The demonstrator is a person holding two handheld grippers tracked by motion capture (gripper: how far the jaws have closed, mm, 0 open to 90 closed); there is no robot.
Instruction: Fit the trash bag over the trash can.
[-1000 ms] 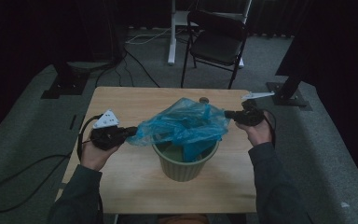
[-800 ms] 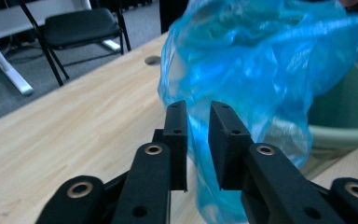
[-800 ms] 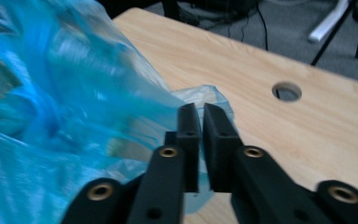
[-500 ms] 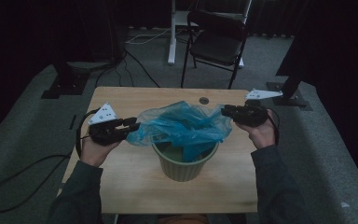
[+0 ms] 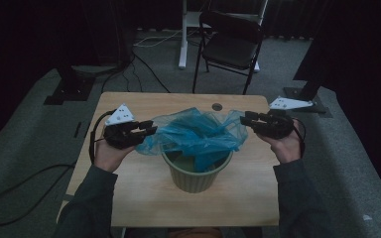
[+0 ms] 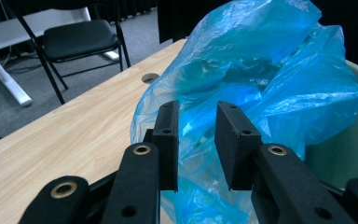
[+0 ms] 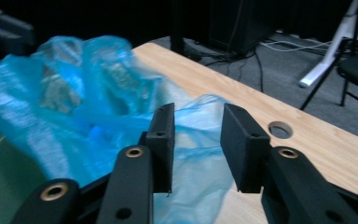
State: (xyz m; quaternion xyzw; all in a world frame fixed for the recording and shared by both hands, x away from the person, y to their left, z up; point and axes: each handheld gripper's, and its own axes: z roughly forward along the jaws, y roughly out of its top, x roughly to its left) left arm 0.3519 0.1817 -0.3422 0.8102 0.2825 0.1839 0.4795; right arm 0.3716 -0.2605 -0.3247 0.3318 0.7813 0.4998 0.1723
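Note:
A crumpled blue plastic bag (image 5: 198, 134) lies over and into a pale green bin (image 5: 196, 173) at the middle of the wooden table (image 5: 144, 188). My left gripper (image 5: 151, 130) sits at the bag's left edge, jaws open. In the left gripper view the left gripper (image 6: 196, 116) has the bag (image 6: 261, 79) just beyond its gap, with the bin's wall (image 6: 349, 140) to the right. My right gripper (image 5: 243, 120) is open at the bag's right edge. In the right gripper view the right gripper (image 7: 196, 116) stands above a loose fold of the bag (image 7: 74, 116).
A round cable hole (image 5: 217, 106) is in the table's far edge. A black folding chair (image 5: 230, 44) and a white desk leg (image 5: 182, 34) stand beyond the table. Cables lie on the grey floor (image 5: 30, 148).
The left gripper has moved up and in toward the bag. The bag, pulled wide between the two grippers before, now hangs slacker over the bin. The right hand has barely shifted.

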